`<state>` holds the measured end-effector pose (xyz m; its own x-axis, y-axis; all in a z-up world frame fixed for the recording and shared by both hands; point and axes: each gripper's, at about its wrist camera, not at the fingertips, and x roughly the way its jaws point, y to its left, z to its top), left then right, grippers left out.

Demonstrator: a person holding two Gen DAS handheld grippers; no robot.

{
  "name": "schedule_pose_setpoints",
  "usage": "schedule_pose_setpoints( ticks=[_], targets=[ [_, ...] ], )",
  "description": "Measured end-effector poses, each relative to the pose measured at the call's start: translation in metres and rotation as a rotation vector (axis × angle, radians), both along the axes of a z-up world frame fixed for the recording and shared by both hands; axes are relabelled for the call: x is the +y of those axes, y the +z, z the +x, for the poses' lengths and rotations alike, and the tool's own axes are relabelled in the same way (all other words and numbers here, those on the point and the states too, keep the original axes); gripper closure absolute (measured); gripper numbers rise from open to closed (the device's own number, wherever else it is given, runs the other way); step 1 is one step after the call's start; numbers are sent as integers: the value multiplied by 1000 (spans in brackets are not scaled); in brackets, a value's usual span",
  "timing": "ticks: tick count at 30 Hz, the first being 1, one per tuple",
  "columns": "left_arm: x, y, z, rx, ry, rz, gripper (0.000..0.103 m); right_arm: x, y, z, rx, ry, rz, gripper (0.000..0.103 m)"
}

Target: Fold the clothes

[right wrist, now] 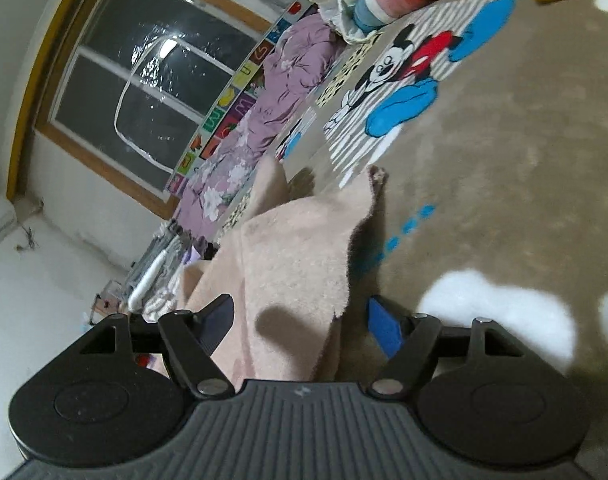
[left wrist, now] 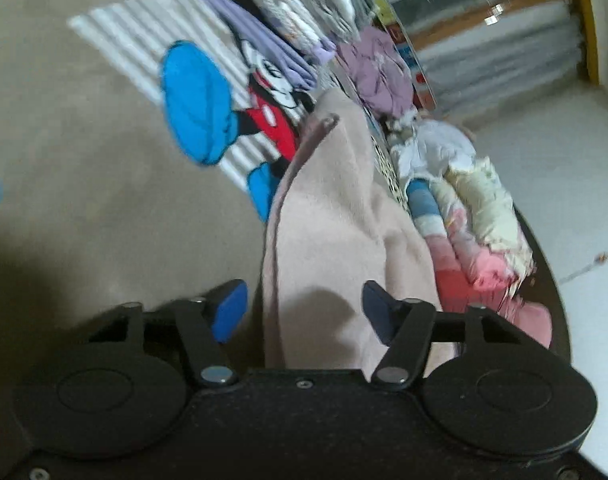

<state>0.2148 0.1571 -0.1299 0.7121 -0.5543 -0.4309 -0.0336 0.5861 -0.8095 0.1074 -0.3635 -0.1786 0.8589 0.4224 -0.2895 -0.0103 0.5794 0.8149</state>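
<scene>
- left gripper (left wrist: 304, 312): jaws spread wide, blue pads (left wrist: 228, 312) well apart; pink cloth (left wrist: 327, 240) passes through the gap between them without visible pinch from either pad.
- pink cloth in left wrist view: rises from the gripper body, runs forward as a draped fold, ends in a small corner tip near the cartoon mouse print (left wrist: 264, 108). closer to the right-hand pad of this gripper than to the left-hand one; contact with that pad cannot be told.
- right gripper (right wrist: 300, 328): jaws also wide open; blue pad (right wrist: 383, 332) on one side clear of the cloth, dark pad on the other side just beside or touching the cloth edge, cannot tell which.
- pink cloth (right wrist: 292, 268) in right wrist view: bunched between the fingers, off-centre toward the dark pad, with one pointed corner standing up and another flap behind it.
- beneath both: tan blanket (left wrist: 84, 120) with striped patch and blue shapes.
- beyond the cloth: pile of clothes (left wrist: 463, 220) in pink, cream and blue stripes; purple garment (left wrist: 375, 72) crumpled further back; folded stack (left wrist: 288, 4) at the far end.
- window (right wrist: 144, 80) with wooden frame in background; image slightly motion-blurred.
</scene>
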Motion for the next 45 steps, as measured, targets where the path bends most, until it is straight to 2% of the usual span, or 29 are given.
schedule_pose_setpoints(
  ticks=[2, 3, 5, 7, 13, 16, 17, 18, 26, 33, 45],
  targets=[
    [0, 2, 12, -12, -24, 25, 42, 3, 1, 0, 0, 0, -8, 38],
    [1, 0, 16, -9, -28, 36, 45, 3, 1, 0, 2, -2, -7, 40],
    [3, -3, 22, -5, -34, 51, 53, 4, -1, 2, 14, -16, -20, 53],
    [2, -4, 23, -13, -47, 65, 53, 5, -2, 5, 17, -21, -29, 54],
    [-14, -1, 24, -51, -96, 179, 56, 12, -2, 10, -5, -5, -64, 54],
    [-20, 1, 23, -60, -93, 240, 81, 16, 0, 12, -10, -2, -85, 54],
    [-21, 2, 23, -67, -90, 252, 96, 18, 1, 13, -11, -3, -90, 54],
    [-22, 3, 22, -75, -87, 264, 99, 19, 1, 14, -13, -3, -93, 54],
    [-29, 33, 3, -235, -55, 364, 100, 20, 1, 14, -12, -12, -104, 61],
    [-18, 49, -13, -308, 36, 424, 101, 22, 0, 11, -17, -13, -115, 62],
    [24, 54, -42, -288, 193, 441, 101, 25, 0, 10, -21, -34, -126, 62]
  ],
)
